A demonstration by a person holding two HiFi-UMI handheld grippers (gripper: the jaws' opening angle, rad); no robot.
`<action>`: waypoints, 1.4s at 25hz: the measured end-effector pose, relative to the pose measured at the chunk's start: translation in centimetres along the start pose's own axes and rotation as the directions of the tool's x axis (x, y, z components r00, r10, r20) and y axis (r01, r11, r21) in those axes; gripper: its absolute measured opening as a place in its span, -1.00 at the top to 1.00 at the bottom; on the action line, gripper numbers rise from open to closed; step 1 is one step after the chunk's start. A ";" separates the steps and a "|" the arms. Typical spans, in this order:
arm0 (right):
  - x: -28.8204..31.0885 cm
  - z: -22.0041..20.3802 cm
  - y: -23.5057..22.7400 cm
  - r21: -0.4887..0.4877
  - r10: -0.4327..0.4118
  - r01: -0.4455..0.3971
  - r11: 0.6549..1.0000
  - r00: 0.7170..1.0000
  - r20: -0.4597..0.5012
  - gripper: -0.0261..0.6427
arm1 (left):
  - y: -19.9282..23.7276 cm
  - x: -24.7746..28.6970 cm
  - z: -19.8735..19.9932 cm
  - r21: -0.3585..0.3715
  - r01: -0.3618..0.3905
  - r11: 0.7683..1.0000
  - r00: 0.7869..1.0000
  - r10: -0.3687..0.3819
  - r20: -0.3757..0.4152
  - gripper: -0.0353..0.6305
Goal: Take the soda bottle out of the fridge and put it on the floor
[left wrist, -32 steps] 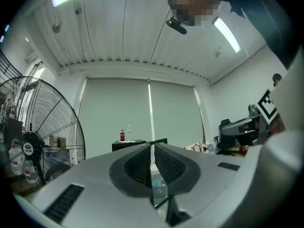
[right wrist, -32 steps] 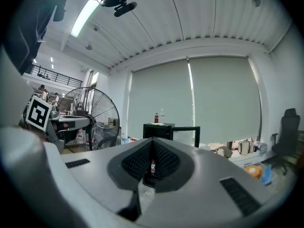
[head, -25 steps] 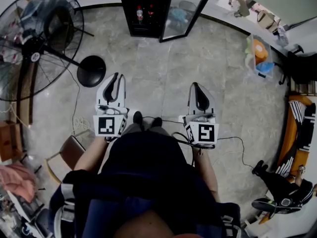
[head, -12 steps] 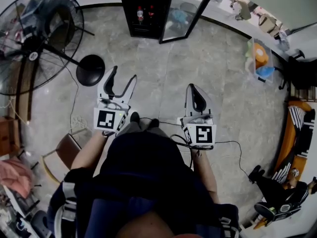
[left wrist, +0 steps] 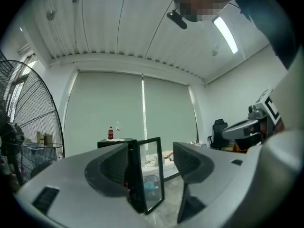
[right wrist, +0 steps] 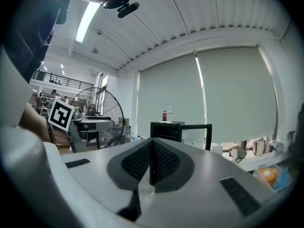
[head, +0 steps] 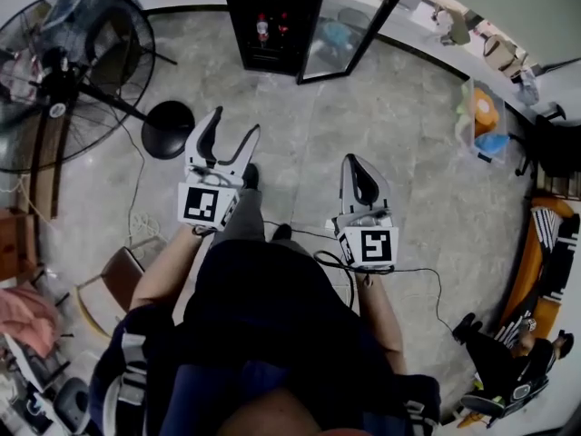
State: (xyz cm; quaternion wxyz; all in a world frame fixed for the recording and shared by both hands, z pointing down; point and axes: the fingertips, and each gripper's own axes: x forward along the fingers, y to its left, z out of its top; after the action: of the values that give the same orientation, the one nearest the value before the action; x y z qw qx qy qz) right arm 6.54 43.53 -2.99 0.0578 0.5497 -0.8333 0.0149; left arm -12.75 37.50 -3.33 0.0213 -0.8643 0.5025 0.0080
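A black fridge [head: 272, 16] stands at the far end of the floor with its glass door [head: 349, 30] swung open. Red-labelled soda bottles [head: 263, 27] show inside it. One more bottle [left wrist: 110, 133] stands on top of the fridge [right wrist: 166, 129]. My left gripper [head: 234, 123] is held out level toward the fridge, well short of it. Its jaws have just been opening and nothing is between them. In the left gripper view the fridge [left wrist: 135, 175] shows through that gap. My right gripper [head: 352, 160] is shut and empty, a little behind the left.
A big standing fan [head: 64, 71] with a round black base [head: 168, 130] stands at the left, close to the left gripper. A thin cable [head: 427, 275] runs across the tiled floor at the right. A bin of clutter [head: 486, 116] sits at the right wall.
The left gripper's jaws went from shut to wide open, and it moved forward toward the fridge. The right gripper shifted slightly. The person has stepped closer to the fridge.
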 end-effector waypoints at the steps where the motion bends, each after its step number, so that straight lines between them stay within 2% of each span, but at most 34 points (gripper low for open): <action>1: 1.0 -0.2 -0.2 -0.002 0.000 0.000 1.000 1.000 -0.006 0.87 | 0.6 1.1 -0.3 -0.002 0.004 1.000 1.000 -0.004 0.000 0.02; 5: 6.3 -1.1 -1.1 0.000 -0.013 0.013 1.000 1.000 -0.018 0.87 | 3.9 6.3 -2.3 -0.012 0.026 1.000 1.000 -0.026 0.004 0.01; 10: 18.0 -1.8 -3.7 0.011 -0.057 0.057 0.998 0.998 -0.004 0.87 | 10.7 16.3 -4.8 0.001 0.063 0.998 0.998 -0.063 0.000 0.01; 12: 22.9 -1.9 -4.6 0.012 -0.073 0.073 0.997 0.997 -0.016 0.87 | 13.3 20.1 -5.6 0.017 0.088 0.996 0.996 -0.088 -0.014 0.00; 15: 28.5 -2.3 -6.3 0.013 -0.104 0.105 0.994 0.994 -0.039 0.87 | 16.8 24.9 -7.2 -0.009 0.109 0.994 0.992 -0.109 -0.062 0.00; 18: 33.2 -3.2 -8.2 0.006 -0.122 0.122 0.993 0.992 -0.043 0.87 | 19.3 29.7 -9.1 -0.004 0.124 0.992 0.989 -0.124 -0.084 -0.01; 24: 39.7 -6.7 -11.8 0.006 -0.104 0.105 0.994 0.992 -0.077 0.87 | 21.6 37.0 -14.4 0.007 0.097 0.995 0.986 -0.095 -0.140 -0.01; 31: 43.4 -11.8 -15.2 0.012 -0.057 0.058 0.998 0.993 -0.100 0.87 | 21.2 41.3 -20.5 0.005 0.061 0.998 0.985 -0.059 -0.161 -0.02; 35: 46.3 -15.8 -16.8 -0.002 -0.046 0.046 0.999 0.996 -0.081 0.87 | 21.4 43.8 -24.7 0.015 0.046 0.999 0.986 -0.043 -0.161 -0.02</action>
State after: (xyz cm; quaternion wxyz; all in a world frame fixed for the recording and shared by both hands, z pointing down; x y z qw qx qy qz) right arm 5.21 -4.00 17.28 0.0920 0.5674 -0.8175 0.0356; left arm -9.89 -12.18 19.15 -0.0109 -0.8729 0.4832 -0.0669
